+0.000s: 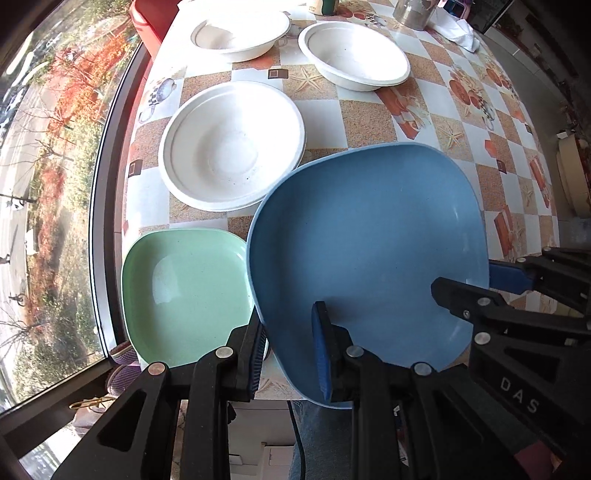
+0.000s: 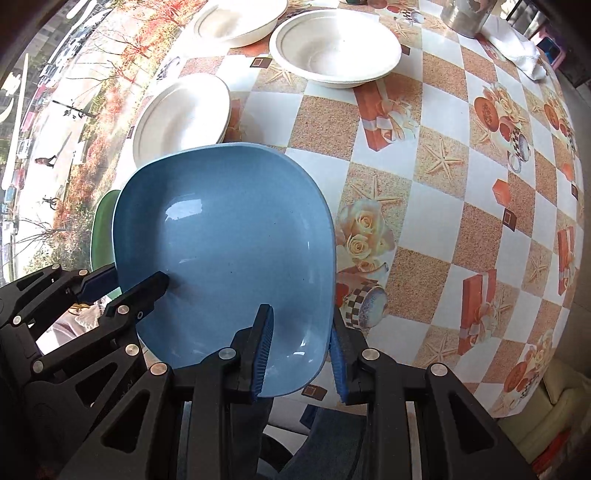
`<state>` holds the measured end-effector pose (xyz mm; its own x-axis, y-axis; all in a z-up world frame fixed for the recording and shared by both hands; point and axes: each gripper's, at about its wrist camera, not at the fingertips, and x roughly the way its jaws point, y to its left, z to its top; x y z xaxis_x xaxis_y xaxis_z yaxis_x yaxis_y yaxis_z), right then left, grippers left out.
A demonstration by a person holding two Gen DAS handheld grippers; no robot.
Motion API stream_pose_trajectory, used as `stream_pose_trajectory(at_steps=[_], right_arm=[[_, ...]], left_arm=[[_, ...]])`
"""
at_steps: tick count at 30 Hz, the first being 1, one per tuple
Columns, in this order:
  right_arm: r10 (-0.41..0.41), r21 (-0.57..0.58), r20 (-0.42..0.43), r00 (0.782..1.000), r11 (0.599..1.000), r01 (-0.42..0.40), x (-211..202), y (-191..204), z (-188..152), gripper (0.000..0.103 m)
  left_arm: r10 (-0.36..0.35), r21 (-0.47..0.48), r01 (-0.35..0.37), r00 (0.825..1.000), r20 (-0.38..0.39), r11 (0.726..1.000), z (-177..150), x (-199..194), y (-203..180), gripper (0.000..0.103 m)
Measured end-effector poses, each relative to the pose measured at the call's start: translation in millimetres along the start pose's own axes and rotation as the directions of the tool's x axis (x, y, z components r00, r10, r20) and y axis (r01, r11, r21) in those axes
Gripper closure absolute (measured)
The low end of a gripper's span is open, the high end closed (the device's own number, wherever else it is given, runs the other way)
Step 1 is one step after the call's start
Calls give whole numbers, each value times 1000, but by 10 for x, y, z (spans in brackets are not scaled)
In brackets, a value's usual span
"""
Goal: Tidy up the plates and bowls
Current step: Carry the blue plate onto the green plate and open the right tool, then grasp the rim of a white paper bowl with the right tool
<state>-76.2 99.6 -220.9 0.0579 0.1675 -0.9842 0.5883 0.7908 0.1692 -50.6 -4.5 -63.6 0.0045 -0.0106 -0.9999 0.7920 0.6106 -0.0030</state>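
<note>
A blue square plate [image 1: 369,240] hangs tilted above the table's near edge, held from two sides. My left gripper [image 1: 288,328] is shut on its near-left rim, one pad inside and one outside. My right gripper [image 2: 301,336] is shut on the blue plate [image 2: 229,240] at its near-right rim, and the right gripper [image 1: 465,277] also shows in the left wrist view. The left gripper [image 2: 138,275] appears at the left of the right wrist view. A green square plate [image 1: 184,288] lies on the table, beside and below the blue one. Three white bowls [image 1: 232,147] [image 1: 240,33] [image 1: 354,55] stand farther back.
The table wears a checkered patterned cloth [image 2: 424,221]. A metal cup [image 1: 410,14] and a crumpled white tissue [image 1: 454,29] sit at the far right. A large window [image 1: 55,184] runs along the table's left side. A person's leg in jeans [image 1: 314,435] is below.
</note>
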Motion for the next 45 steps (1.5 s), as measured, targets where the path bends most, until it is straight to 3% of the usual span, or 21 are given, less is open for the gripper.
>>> stream_pose_trajectory(at_steps=[8, 17, 21, 23, 24, 25, 27, 28, 32, 37, 45], right_arm=[[24, -68, -67, 997, 997, -29, 284, 486, 66, 71], [70, -110, -135, 988, 990, -85, 595, 955, 221, 71], [103, -92, -154, 983, 989, -118, 736, 1115, 341, 71], [144, -82, -160, 976, 984, -159, 797, 1177, 393, 71], [170, -75, -168, 971, 980, -185, 834, 1198, 415, 67], [181, -74, -184, 966, 978, -197, 885, 1215, 438, 62], [130, -85, -182, 975, 985, -148, 933, 1194, 463, 12], [92, -92, -170, 981, 990, -109, 930, 1139, 459, 9], [90, -1, -202, 975, 996, -92, 964, 807, 431, 9], [115, 188, -231, 966, 979, -72, 1115, 475, 388, 9], [63, 233, -115, 991, 972, -35, 935, 395, 753, 9]], left_arm=[[33, -70, -34, 999, -17, 997, -156, 9, 476, 75], [107, -86, -108, 994, -19, 990, -223, 35, 831, 72], [141, -93, -140, 990, 5, 986, -147, 43, 1007, 55], [182, -104, -182, 983, -15, 978, -146, 94, 1123, 39], [199, -114, -200, 980, -23, 973, -166, 113, 1181, 29], [192, -121, -193, 981, -24, 974, -194, 127, 1231, 27], [145, -134, -149, 989, -44, 980, -263, 172, 1296, 27], [126, -138, -133, 990, -57, 981, -301, 202, 1310, 26], [66, -115, -76, 994, -85, 990, -359, 295, 1231, 25], [44, -63, -46, 999, -27, 997, -125, 141, 1110, 25], [46, -159, -35, 997, 64, 987, 581, -38, 1255, 24]])
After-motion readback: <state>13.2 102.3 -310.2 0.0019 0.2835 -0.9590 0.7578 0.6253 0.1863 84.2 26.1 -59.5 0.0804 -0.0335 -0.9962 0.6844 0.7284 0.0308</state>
